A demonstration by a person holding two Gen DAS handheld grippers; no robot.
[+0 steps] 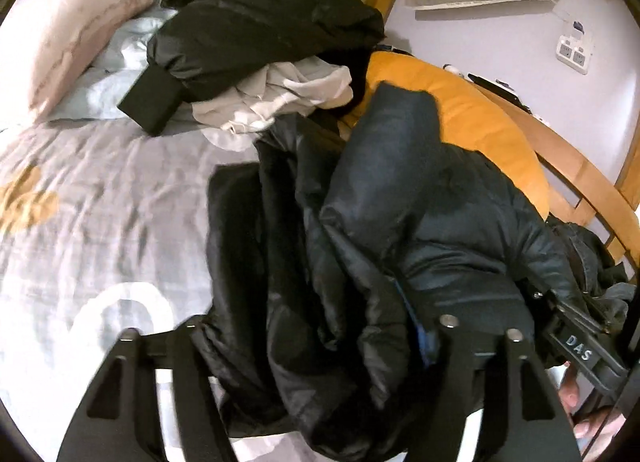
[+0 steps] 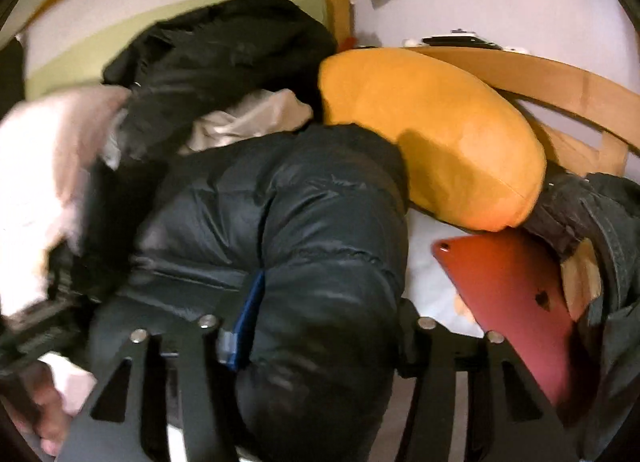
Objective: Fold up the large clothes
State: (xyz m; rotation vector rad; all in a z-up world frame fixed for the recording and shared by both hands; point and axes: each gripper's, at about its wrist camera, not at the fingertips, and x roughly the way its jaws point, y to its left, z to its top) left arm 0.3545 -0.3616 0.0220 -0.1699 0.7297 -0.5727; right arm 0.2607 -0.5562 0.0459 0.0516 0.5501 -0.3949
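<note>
Two sets of fingers spread, released: left gripper [image 1: 316, 342] and right gripper [image 2: 316, 330] straddle crumpled puffer jacket [image 2: 288, 205]; bed [image 1: 100, 197] pile unfolded.

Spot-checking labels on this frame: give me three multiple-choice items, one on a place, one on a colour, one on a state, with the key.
1. Where does the tablet lie?
A. on the pink pillow
B. beside the orange cushion, on the bed
C. on the wall shelf

2. What colour is the puffy jacket in front of the grippers?
A. black
B. white
C. orange

3. How does the puffy jacket lie?
A. folded flat
B. hung on a hanger
C. bunched up in a heap

Key: 1 B, the red tablet sits just below the cushion on the sheet. 2 A, its quilted shell is dark and shiny in both views. 3 C, it bulges in rumpled folds between the fingers of the left gripper and right gripper.
</note>
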